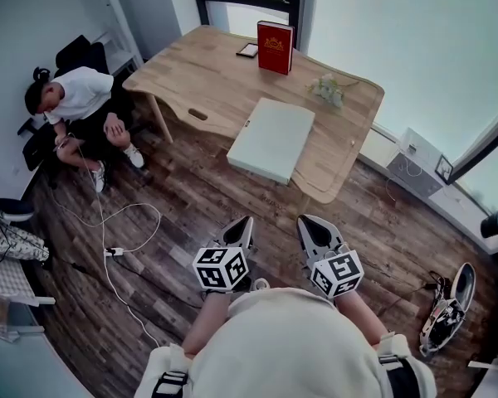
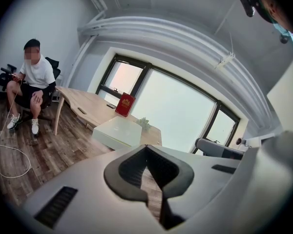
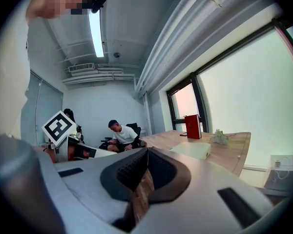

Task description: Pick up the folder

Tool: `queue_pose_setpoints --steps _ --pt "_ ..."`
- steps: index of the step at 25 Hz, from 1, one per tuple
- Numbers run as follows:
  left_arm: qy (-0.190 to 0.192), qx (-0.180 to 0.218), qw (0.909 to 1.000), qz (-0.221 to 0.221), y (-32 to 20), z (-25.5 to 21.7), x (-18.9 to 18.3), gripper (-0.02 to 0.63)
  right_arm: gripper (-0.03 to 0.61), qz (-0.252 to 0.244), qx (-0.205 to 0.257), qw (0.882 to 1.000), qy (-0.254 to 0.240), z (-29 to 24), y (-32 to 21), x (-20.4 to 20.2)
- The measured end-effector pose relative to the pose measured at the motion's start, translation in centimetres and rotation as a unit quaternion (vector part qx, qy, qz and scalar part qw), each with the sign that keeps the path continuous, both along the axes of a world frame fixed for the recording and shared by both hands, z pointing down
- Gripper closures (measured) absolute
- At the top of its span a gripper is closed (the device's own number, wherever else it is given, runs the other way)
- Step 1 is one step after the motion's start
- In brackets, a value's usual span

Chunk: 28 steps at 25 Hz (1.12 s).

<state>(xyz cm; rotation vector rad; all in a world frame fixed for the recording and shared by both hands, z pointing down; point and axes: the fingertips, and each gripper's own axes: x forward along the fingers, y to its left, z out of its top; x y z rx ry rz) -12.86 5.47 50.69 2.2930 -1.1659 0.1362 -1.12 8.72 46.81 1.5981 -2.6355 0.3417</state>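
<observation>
The person is holding both grippers out low in front of the body, over the wood floor and well short of the table. The left gripper is pointing toward the table with its jaws clenched tip to tip and nothing caught between them. The right gripper, just beside it, is doing the same: jaws pressed together at the tips, empty.

The folder, a pale, thick, flat slab, is lying on the table's near side, and its front edge seems to be hanging a little past the table edge. Neither gripper is touching it; both are well apart from it. At the table's far edge a red book is standing upright, with a small dark tablet lying just beside it on the left. A sprig of pale flowers is lying near the folder's far right corner.

Off to the left, a second person in a white shirt is sitting on a dark chair near the table's end, bending over something in the hands. A white cable is trailing from there across the floor.
</observation>
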Motion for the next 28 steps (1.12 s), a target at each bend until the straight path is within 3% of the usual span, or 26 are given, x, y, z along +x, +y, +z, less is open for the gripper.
queue_pose_setpoints --steps 17,28 --pt "-0.011 -0.016 0.9995 0.024 -2.7 1.0 -3.2 0.594 0.558 0.023 -0.021 1.000 -0.002 1.3 -2.4 -3.1" --pt "-0.003 -0.034 0.9993 0.015 -4.7 2.1 -2.4 0.594 0.558 0.034 -0.036 0.999 -0.002 2.0 -3.7 -1.3"
